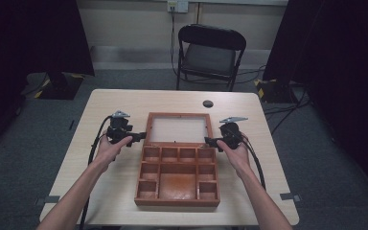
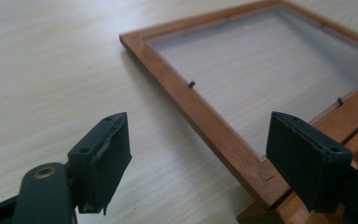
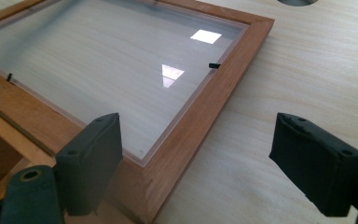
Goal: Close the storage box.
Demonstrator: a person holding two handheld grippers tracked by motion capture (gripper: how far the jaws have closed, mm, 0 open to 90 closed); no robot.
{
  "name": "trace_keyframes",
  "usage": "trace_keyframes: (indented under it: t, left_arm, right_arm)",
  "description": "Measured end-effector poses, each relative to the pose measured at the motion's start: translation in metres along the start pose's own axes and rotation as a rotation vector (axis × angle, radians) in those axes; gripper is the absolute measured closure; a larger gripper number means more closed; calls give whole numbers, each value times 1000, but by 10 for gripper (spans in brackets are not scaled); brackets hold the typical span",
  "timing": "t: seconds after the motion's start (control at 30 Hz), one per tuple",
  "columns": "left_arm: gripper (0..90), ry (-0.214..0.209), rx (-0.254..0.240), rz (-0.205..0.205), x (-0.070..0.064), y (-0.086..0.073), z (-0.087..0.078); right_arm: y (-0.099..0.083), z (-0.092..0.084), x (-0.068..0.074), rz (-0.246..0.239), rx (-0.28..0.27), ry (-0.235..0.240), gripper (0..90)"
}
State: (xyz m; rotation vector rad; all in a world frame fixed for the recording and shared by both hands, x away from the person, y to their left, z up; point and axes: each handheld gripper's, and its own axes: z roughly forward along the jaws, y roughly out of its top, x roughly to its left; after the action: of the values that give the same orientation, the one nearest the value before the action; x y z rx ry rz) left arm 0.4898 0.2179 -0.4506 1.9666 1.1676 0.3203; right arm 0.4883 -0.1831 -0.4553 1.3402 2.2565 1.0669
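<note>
**Wooden Box Lid Straddled at Both Side Rails**

A pale, wood-grain rectangular table is seen from above on a grey carpeted floor; a black folding chair is placed beyond its far edge; a small dark round hole is set in the tabletop near that edge.

A reddish-brown wooden compartment box is positioned at the middle of the table; it is divided into one large central bay and a ring of small square bays; its hinged lid, a wooden frame with a clear pane, is laid open and flat on the table beyond the tray, joined to it along the hinge edge.

The left gripper is held in the person's left hand at the lid's left side, near the hinge corner; in the left gripper view its jaws are parted, with the lid's wooden side rail lying between them; neither pad is seen to press on the wood; nothing is gripped.

The right gripper is held in the right hand at the lid's right side; in the right gripper view its jaws are spread wide across the lid's near corner rail; the left pad is seen over the frame and pane, the right pad over bare tabletop; no contact is seen; nothing is held.

A small black clip is fixed at the pane's edge.
</note>
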Motion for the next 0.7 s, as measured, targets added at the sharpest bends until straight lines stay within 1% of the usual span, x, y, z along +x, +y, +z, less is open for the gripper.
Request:
trace_keyframes:
  t: [0.03, 0.07, 0.1, 0.13, 0.17, 0.2, 0.23, 0.27, 0.3, 0.33, 0.37, 0.4, 0.43, 0.5, 0.53, 0.6, 0.63, 0.7]
  left_arm:
    - [216, -4, 15, 2, -1, 0, 3]
    - [219, -4, 25, -1, -2, 0, 6]
    - [220, 0, 38, 7, -3, 1, 8]
    - [218, -14, 43, 16, -3, 1, 9]
    - [216, -13, 40, 15, -4, 2, 11]
    - [222, 0, 45, 12, -4, 2, 14]
    - [235, -7, 45, 3, -4, 3, 16]
    - [237, -20, 58, -28, -3, 3, 18]
    - [235, -32, 66, -43, -3, 3, 21]
    - [232, -33, 82, -36, -3, 2, 22]
    - [236, -27, 87, -33, -4, 2, 23]
    - [229, -31, 84, -43, -3, 2, 24]
    - [229, -29, 82, -50, -3, 2, 24]
    - [232, -33, 75, -64, -4, 1, 25]
    - [232, -46, 71, -75, -5, 0, 26]
    - [231, -50, 67, -84, -6, -1, 26]
    - [229, -50, 63, -86, -7, -2, 26]
    - [229, -54, 60, -85, -8, -2, 27]
  right_arm:
    - [0, 2, 0, -6, -1, -6, 168]
    - [1, 5, 0, 1, 8, -9, 166]
    - [2, 7, 0, 7, 11, -1, 164]
    - [4, 7, -1, 24, 6, 16, 165]
    - [5, 8, -1, 28, 2, 27, 164]
    - [7, 9, -1, 21, 5, 21, 160]
    - [7, 10, 0, 18, 3, 11, 159]
    - [8, 11, -1, 21, 5, 15, 160]
    - [7, 12, -1, 40, 4, 27, 159]
    - [6, 14, -1, 47, 13, 31, 159]
    - [5, 16, 0, 45, 29, 29, 152]
    - [5, 17, 0, 48, 32, 29, 146]
    - [4, 18, 0, 64, 30, 33, 147]
    - [5, 18, 0, 68, 31, 38, 144]
    - [4, 19, 0, 71, 29, 39, 143]
    - [3, 19, 0, 101, 27, 45, 142]
    - [2, 20, -2, 102, 25, 55, 140]
    - [2, 21, -3, 120, 24, 65, 138]
